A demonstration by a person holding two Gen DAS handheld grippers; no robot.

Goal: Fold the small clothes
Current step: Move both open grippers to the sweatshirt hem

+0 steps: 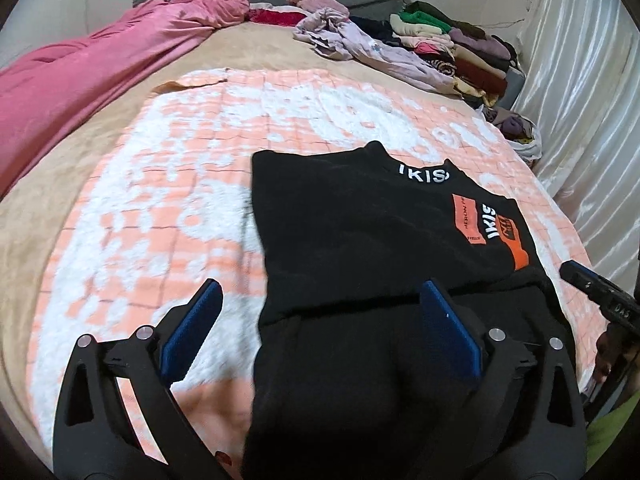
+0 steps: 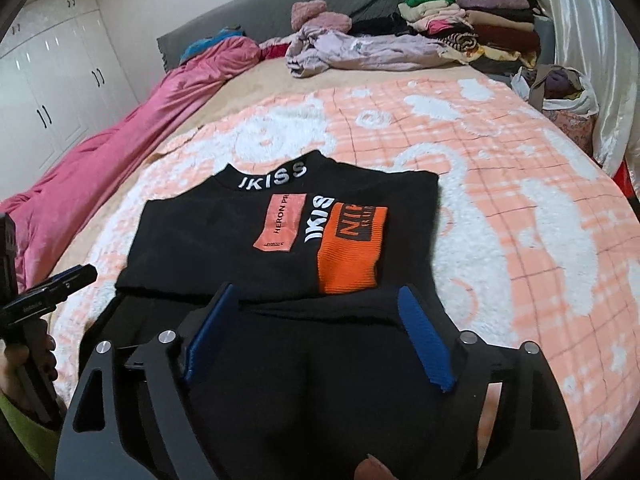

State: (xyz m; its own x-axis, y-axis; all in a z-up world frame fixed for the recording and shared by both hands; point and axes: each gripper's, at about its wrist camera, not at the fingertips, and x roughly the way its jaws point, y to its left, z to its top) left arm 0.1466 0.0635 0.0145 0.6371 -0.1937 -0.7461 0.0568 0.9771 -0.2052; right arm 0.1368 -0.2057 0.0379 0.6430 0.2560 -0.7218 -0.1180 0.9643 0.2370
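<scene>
— Since you asked from big to small, what lies under my tools?

— The bed [image 2: 280,80] first, with a pink quilt [image 1: 80,80] along its left side and a peach-and-white blanket [image 2: 500,200] spread over the middle. At the far end I see a pile of folded clothes [image 2: 480,20] by the curtain [image 1: 580,80], with a crumpled lilac garment [image 2: 360,50] just beside it.

— And the thing you are folding?

— The black top [image 2: 224,232] lies flat on the blanket, its collar away from me, white letters on the collar and orange patches on the chest. Its near part is doubled over, with a fold line running across just ahead of my fingers.

— Are you gripping it?

— No. My left gripper [image 1: 320,300] stands wide, blue pads apart; the top's left edge lies between them, below, and neither pad presses on it. My right gripper [image 2: 316,304] is likewise spread over the near black cloth, nothing pinched. Each tool shows at the edge of the other's view.
</scene>
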